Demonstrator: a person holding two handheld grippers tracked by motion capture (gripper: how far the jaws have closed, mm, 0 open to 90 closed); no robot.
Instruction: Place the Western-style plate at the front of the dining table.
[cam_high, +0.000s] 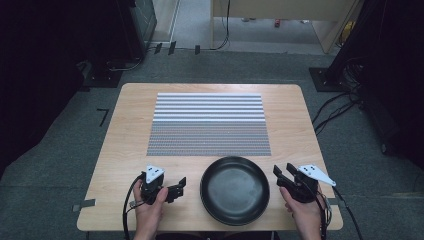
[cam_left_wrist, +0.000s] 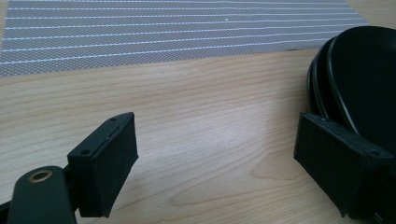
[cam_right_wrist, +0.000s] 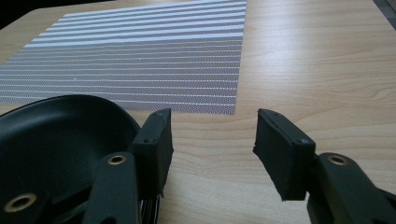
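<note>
Black pan looked stiff, slick, weighty; rim was the grab. Left fingers wide open, right fingers half-open, both empty.

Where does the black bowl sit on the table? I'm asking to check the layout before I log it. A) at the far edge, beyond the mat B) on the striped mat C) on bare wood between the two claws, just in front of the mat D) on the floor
C: the black bowl rests on the table's bare wood, between the left claw and the right claw, nearer than the striped mat.
</note>
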